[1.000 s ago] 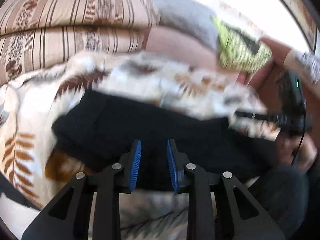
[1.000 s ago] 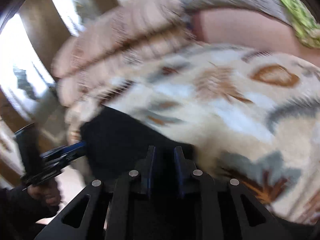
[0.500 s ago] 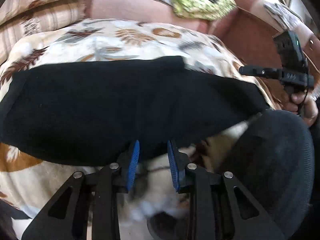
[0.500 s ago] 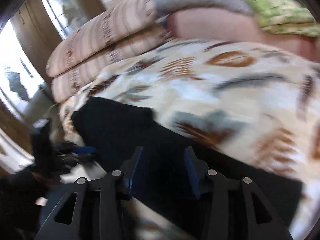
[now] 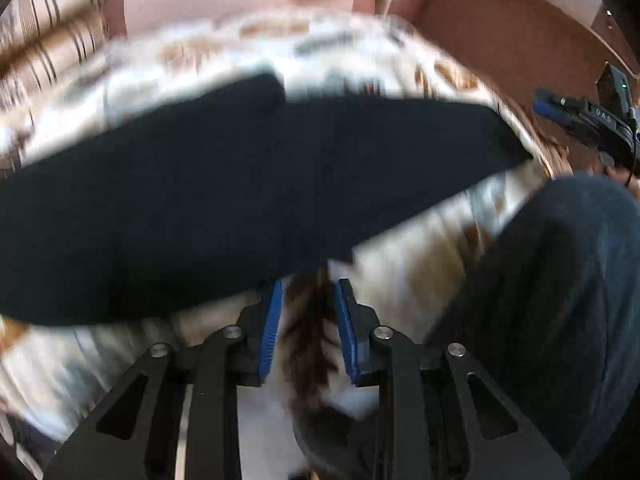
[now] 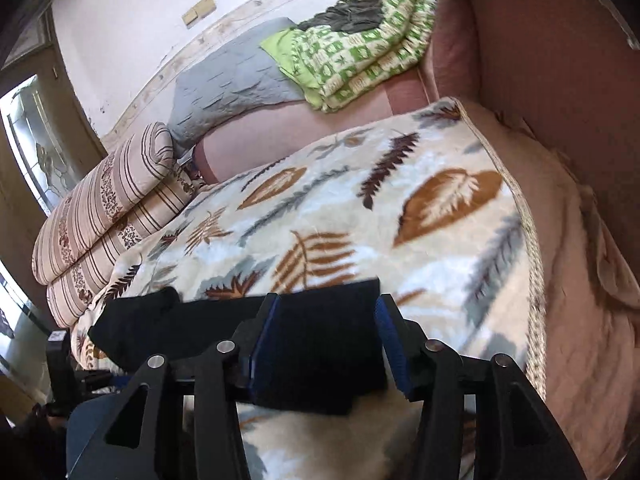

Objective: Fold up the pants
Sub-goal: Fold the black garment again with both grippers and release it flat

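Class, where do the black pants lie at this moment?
The black pants lie stretched across the leaf-patterned blanket, filling the middle of the left wrist view, just beyond both open grippers.

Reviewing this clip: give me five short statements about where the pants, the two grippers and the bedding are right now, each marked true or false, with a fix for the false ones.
1. The black pants lie stretched out on a leaf-print blanket. True.
2. The left gripper is clamped on the pants. False: its jaws are open, with only blanket between them.
3. The right gripper is open, one end of the pants showing between its fingers. True.
4. The green checked quilt lies on top of the pants. False: it lies far behind them, near the wall.
5. A striped folded quilt lies at the far left in the right wrist view. True.
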Available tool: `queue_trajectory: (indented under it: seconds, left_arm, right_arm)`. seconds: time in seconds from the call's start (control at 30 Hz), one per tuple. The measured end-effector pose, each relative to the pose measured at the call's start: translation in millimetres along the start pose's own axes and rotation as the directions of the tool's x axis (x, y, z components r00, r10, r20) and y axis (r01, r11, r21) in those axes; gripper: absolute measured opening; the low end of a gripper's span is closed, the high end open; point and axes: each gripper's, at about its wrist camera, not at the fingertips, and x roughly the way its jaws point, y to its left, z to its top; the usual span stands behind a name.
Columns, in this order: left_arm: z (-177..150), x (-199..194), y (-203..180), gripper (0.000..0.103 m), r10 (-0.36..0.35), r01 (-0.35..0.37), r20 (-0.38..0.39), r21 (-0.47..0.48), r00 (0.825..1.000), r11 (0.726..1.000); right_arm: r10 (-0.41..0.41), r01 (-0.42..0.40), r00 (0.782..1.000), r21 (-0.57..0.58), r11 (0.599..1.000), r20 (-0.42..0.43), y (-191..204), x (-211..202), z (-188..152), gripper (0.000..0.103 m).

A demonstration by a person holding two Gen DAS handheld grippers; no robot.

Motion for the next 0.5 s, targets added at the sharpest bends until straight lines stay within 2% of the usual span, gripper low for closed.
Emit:
queue_trajectory:
  seconds: [0.07, 0.13, 0.2, 0.23, 0.27, 0.3, 0.33, 0.37, 0.4, 0.43, 0.47, 0.5]
  left_arm:
    - [7, -11, 1, 0.023, 0.011, -0.009, 0.055, -0.022, 0.998, 1.0]
    - [29, -30, 2, 0.023, -0.002, 0.016, 0.184, -0.072, 0.983, 0.997]
    - [53, -34, 4, 0.023, -0.001, 0.032, 0.259, -0.116, 0.966, 0.993]
    - [62, -29, 4, 0.023, 0.005, 0.031, 0.264, -0.13, 0.965, 0.991]
    - [67, -20, 5, 0.023, 0.009, 0.029, 0.26, -0.142, 0.966, 0.989]
    - [68, -1, 6, 0.023, 0.03, 0.003, 0.22, -0.149, 0.975, 0.989]
    - [65, 21, 6, 0.023, 0.047, -0.024, 0.157, -0.147, 0.986, 0.989]
    - [55, 33, 3, 0.023, 0.057, -0.035, 0.16, -0.137, 0.986, 0.99]
    - [45, 25, -1, 0.023, 0.076, -0.055, 0.204, -0.109, 0.976, 0.993]
    - [42, 23, -9, 0.023, 0.1, -0.089, 0.205, -0.061, 0.974, 0.994]
    - [40, 22, -13, 0.023, 0.111, -0.104, 0.209, -0.042, 0.972, 0.994]
    - [38, 21, -13, 0.024, 0.108, -0.099, 0.211, -0.051, 0.971, 0.994]
  right_arm:
    - [-0.006, 0.006, 1.0, -0.038, 0.999, 0.013, 4, -5, -1, 0.051]
    - [-0.044, 0.046, 0.998, -0.043, 0.998, 0.041, 3, -8, -4, 0.051]
    - [-0.117, 0.118, 0.991, -0.009, 0.993, 0.066, -6, -14, -2, 0.051]
    - [-0.17, 0.169, 0.981, 0.015, 0.986, 0.089, -12, -17, 0, 0.051]
    - [-0.188, 0.185, 0.977, 0.035, 0.982, 0.101, -16, -20, 0, 0.052]
    - [-0.183, 0.178, 0.978, 0.048, 0.983, 0.105, -18, -22, 0, 0.053]
    - [-0.142, 0.138, 0.985, 0.046, 0.989, 0.094, -18, -21, -2, 0.053]
    - [-0.094, 0.092, 0.993, 0.03, 0.995, 0.074, -14, -20, -4, 0.051]
    - [-0.013, 0.013, 0.999, 0.012, 1.0, 0.04, -9, -16, -9, 0.048]
    - [0.059, -0.059, 0.998, -0.005, 0.998, -0.003, -2, -11, -15, 0.046]
    - [0.046, -0.048, 0.998, -0.034, 0.998, -0.039, 4, -6, -22, 0.043]
    - [-0.016, 0.012, 0.998, -0.066, 0.998, -0.061, 8, 0, -30, 0.044]
